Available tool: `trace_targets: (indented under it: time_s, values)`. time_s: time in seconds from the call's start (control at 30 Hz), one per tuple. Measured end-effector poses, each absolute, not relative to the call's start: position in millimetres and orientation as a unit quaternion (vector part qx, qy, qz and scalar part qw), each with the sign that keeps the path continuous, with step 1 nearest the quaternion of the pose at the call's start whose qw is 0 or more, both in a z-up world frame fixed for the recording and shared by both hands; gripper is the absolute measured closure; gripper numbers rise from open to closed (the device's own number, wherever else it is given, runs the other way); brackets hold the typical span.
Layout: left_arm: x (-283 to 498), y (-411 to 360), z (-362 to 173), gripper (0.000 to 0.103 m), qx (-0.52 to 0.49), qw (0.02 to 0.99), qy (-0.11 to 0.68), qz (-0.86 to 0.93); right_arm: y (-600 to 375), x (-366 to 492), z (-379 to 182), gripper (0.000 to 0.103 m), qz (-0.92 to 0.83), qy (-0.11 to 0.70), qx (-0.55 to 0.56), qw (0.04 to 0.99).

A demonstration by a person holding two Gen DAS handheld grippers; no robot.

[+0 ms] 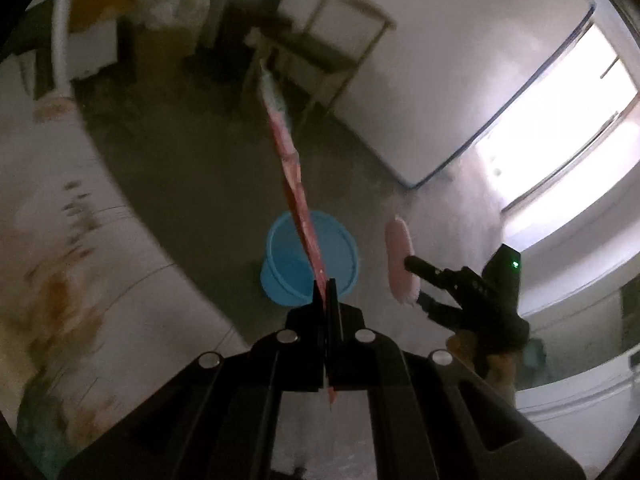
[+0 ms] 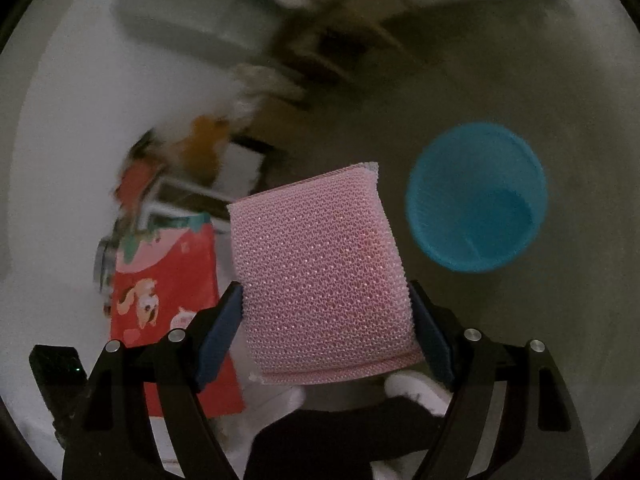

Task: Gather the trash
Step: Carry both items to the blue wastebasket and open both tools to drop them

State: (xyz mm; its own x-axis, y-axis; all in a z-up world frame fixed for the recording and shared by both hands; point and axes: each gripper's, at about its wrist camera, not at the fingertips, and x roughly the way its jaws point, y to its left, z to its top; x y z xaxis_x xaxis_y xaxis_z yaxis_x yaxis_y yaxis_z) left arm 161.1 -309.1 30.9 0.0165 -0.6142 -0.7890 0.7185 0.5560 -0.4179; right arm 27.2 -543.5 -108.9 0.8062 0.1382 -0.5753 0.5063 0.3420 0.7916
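Pink sponge (image 2: 324, 276) clamped between right jaws.

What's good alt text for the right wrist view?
The right tongs grip a pink mesh sponge by its sides, above a grey floor. An empty blue bucket stands right of it, a red printed bag left.

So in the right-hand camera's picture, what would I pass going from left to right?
Flat red wrapper with a cartoon animal → pink honeycomb-textured sponge, held between the jaws → round blue plastic bucket on the grey floor.
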Motion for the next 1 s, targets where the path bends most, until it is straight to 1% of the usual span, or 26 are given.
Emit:
trace_targets:
  time_s: [0.1,0.23,0.3,0.43,0.47,0.5,0.57,0.63,0.7,0.73,0.8,0.87,0.9,0.97,1.0]
  values:
    - [168.3,-368.3,-7.2,0.103,0.090,0.693,0.544,-0.464,-564.1,39.0,-148.0,0.027,-0.136,0.302,0.592,0.735]
    - [177.1,-428.8,-56.7,0.102,0.130,0.672,0.567,-0.458,-593.5,64.2,-186.1,0.026,-0.150,0.320,0.618,0.702]
    - [180.2,-453.1,-74.9,0.102,0.147,0.668,0.571,-0.454,-602.3,78.8,-196.1,0.025,-0.157,0.324,0.625,0.693]
    - [191.2,-488.8,-102.1,0.101,0.158,0.673,0.566,-0.449,-622.8,105.6,-211.3,0.018,-0.166,0.324,0.629,0.687]
    - [190.2,-497.7,-106.4,0.094,0.162,0.675,0.564,-0.446,-628.7,114.9,-219.3,0.012,-0.171,0.324,0.630,0.685]
    - [191.4,-505.7,-110.3,0.080,0.167,0.677,0.567,-0.439,-630.5,122.2,-220.7,0.011,-0.172,0.327,0.629,0.684]
    - [192.4,-516.2,-116.4,0.062,0.172,0.684,0.576,-0.413,-637.9,130.4,-234.0,0.011,-0.195,0.342,0.626,0.672]
    - [191.1,-514.8,-113.4,0.060,0.161,0.686,0.586,-0.400,-637.0,134.3,-237.0,0.011,-0.208,0.347,0.624,0.668]
    - [192.8,-508.8,-109.8,0.051,0.152,0.685,0.589,-0.401,-634.3,116.4,-236.9,0.011,-0.210,0.339,0.623,0.673]
    - [190.8,-502.5,-105.0,0.049,0.151,0.688,0.586,-0.402,-631.7,114.5,-233.4,0.011,-0.211,0.335,0.620,0.677]
    - [189.7,-496.4,-98.3,0.044,0.151,0.697,0.574,-0.402,-635.5,83.9,-234.6,0.011,-0.216,0.331,0.613,0.684]
    - [190.3,-486.9,-87.4,0.042,0.140,0.705,0.565,-0.404,-630.9,74.1,-223.3,0.011,-0.221,0.326,0.601,0.695]
    - [188.8,-486.8,-85.3,0.040,0.135,0.709,0.562,-0.405,-641.9,65.7,-230.9,0.011,-0.224,0.325,0.593,0.702]
    - [183.7,-467.3,-66.6,0.039,0.121,0.717,0.550,-0.410,-635.7,63.2,-211.2,0.011,-0.233,0.324,0.567,0.721]
    - [182.5,-461.0,-59.5,0.038,0.117,0.720,0.546,-0.412,-633.4,55.5,-210.4,0.011,-0.236,0.324,0.555,0.729]
